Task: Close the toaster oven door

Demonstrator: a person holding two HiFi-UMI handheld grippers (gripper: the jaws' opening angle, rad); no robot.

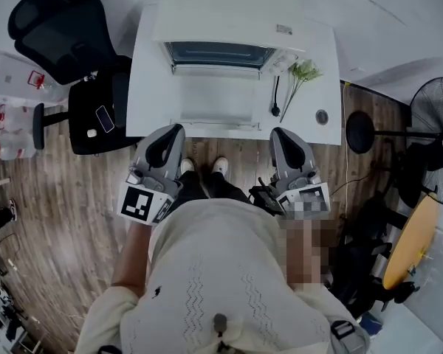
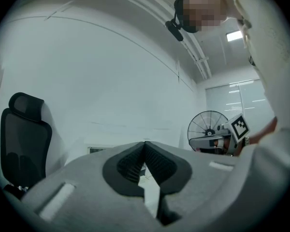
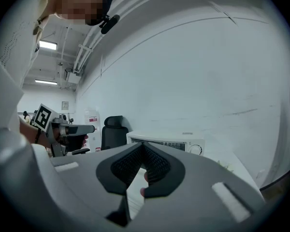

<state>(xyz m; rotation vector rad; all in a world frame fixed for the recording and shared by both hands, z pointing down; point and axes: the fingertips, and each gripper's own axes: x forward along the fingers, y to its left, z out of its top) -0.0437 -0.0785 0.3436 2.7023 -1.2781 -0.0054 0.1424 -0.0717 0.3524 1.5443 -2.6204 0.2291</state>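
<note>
Both the left gripper [image 1: 173, 131] and right gripper [image 1: 282, 134] are held clenched and empty, short of the table's [image 1: 151, 87] near edge. The toaster oven [image 1: 229, 24] is seen at the back edge, its door [image 1: 214, 98] apparently dropped open. Closed jaws could slip off it, or the door could be slammed.

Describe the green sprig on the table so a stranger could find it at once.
Find the white table with the white toaster oven on it, door folded open. On the tabletop right of that door lies the sprig, beside a black cord and a round disc; it alone is green and leafy.
</note>
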